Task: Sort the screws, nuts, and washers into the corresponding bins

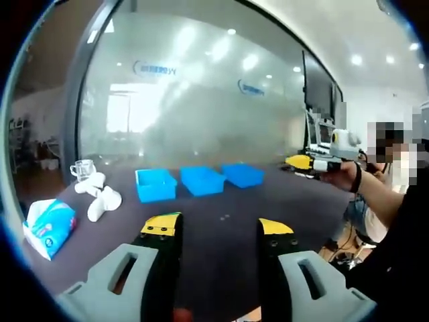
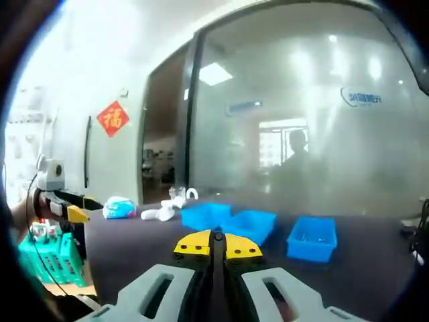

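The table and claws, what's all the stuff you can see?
bins: three, blue, in a row mid-table
tissue pack: one, blue and white, table's near-left edge in the left gripper view
white pieces: a few, white, beside the tissue pack
glass cup: one, clear, behind the white pieces
small parts: tiny, too small to tell, on the table before the bins
table: one, dark
red sign: one, on the wall
left claw: yellow-tipped, open
right claw: yellow-tipped, shut
hand: one, holding the right claw
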The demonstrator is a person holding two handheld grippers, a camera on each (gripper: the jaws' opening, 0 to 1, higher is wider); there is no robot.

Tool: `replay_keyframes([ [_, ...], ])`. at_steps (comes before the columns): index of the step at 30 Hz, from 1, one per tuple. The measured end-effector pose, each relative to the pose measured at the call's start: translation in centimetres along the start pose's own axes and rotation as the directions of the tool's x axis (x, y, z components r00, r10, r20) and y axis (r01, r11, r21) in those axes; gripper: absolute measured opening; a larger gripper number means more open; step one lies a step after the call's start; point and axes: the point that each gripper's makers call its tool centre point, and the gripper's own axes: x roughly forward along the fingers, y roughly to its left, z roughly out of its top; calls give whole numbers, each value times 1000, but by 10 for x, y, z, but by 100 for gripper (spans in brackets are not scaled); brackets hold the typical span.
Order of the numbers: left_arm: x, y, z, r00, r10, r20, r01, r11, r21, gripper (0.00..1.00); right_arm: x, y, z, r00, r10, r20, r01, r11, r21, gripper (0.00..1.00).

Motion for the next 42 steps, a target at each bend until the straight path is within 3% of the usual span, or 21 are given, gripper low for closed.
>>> replay_keyframes([
  [5, -2, 0, 2, 1000, 1, 8, -1, 1000, -2, 39, 30, -6, 16, 1000, 5, 16, -5, 999, -36, 2],
  [7, -3, 0, 1, 1000, 5, 7, -5, 1000, -1, 39, 45, -15, 28, 998, -8, 62, 12, 998, -68, 2],
  [12, -3, -2, -5, 1000, 0, -7, 0, 1000, -1, 39, 79, -21, 29, 999, -15, 32, 19, 994, -108, 2],
  [21, -2, 0, -10, 1000, 1, -8, -2, 1000, -21, 39, 146, -30, 39, 1000, 6, 6, -6, 999, -52, 2],
  [30, -7, 9, -6, 1000, 30, 6, -29, 999, -29, 39, 205, -43, 22, 996, -32, -88, 26, 997, -72, 3],
  [42, -12, 12, -6, 999, 41, -1, -41, 999, -15, 39, 239, -60, -4, 983, -63, -173, 45, 993, -110, 3],
])
